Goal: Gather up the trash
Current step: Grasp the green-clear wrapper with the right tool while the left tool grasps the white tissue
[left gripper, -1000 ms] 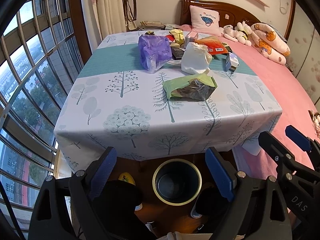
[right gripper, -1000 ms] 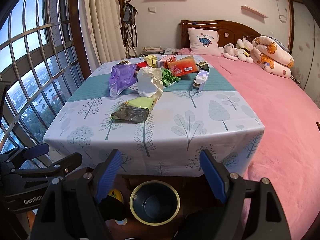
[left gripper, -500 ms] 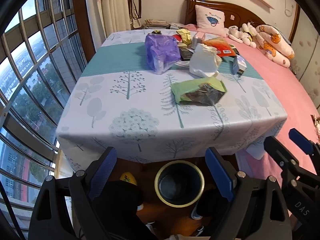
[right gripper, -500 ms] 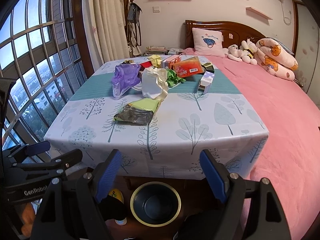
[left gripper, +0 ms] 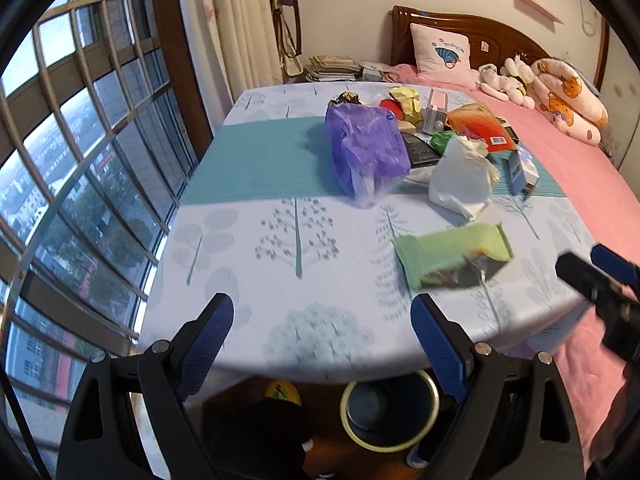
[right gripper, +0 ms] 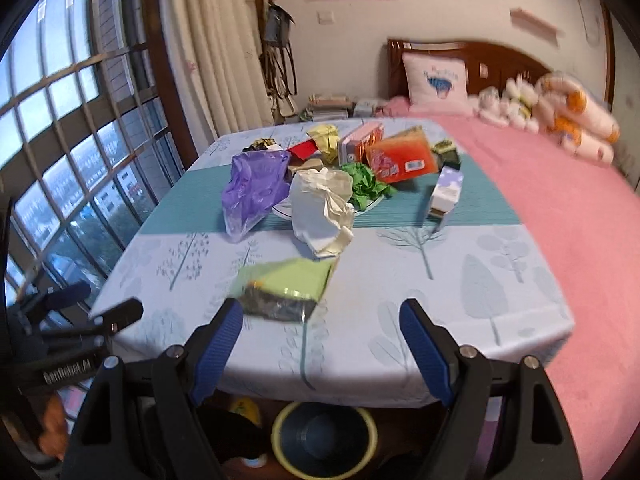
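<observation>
Two grippers, left gripper [left gripper: 322,340] and right gripper [right gripper: 322,340], are hovering over the near table edge, jaws spread wide, gripping nothing. Below, a round dark bin with yellow rim [right gripper: 324,438] is sitting on the floor. On the tree-print tablecloth [left gripper: 296,248], a green-and-dark snack wrapper [right gripper: 286,288] is lying just beyond the right gripper's left finger. Farther back, a crumpled white bag [right gripper: 322,212], a purple plastic bag [left gripper: 366,148] and an orange packet [right gripper: 402,156] are crowding together.

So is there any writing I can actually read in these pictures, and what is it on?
"GenRobot.AI", roughly; the end is blurred: on the left gripper, seen from the right wrist camera.
Orange packet: print and barcode label too blurred.
Black packet: pale lettering, too small.
Pink pillow: blue stitched line, unreadable.
</observation>
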